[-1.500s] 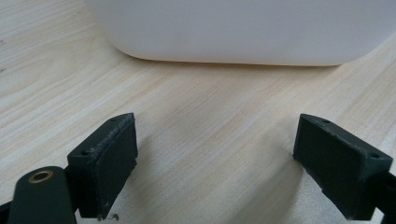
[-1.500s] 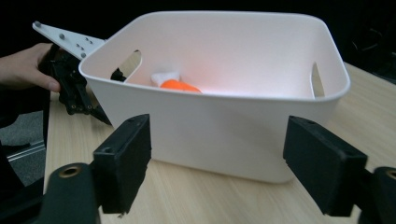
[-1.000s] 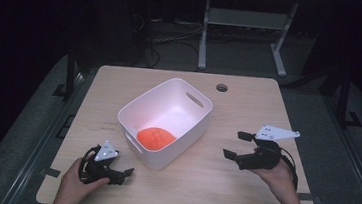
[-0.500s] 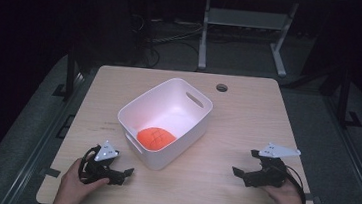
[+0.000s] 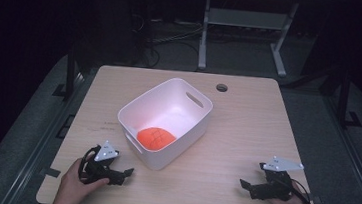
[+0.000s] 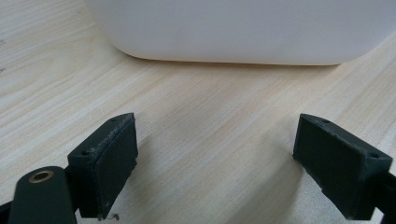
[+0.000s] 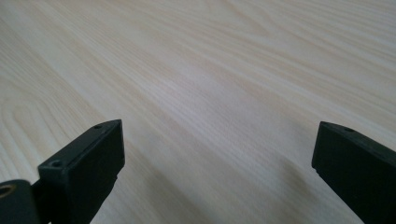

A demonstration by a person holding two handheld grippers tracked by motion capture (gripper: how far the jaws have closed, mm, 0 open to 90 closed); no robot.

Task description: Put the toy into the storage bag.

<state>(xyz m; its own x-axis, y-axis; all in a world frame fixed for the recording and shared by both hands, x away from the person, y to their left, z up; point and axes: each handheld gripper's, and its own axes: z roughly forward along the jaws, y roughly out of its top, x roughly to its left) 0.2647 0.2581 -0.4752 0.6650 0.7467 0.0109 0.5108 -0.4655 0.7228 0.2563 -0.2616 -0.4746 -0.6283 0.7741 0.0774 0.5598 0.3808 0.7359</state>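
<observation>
The left gripper rests on the table with jaws spread, empty, just before the white tub. An orange object lies inside the tub's near end. Well apart, the right gripper sits spread and empty.

A light wooden table with rounded corners carries everything. Near its centre, slightly toward 10 o'clock, sits 1 white plastic tub, turned at an angle to the table's edges. A round cable hole is cut in the top toward 12 o'clock. The left gripper rests on the wood at 7 o'clock, just beside the tub, and the right gripper rests at 5 o'clock, well apart from it.
</observation>
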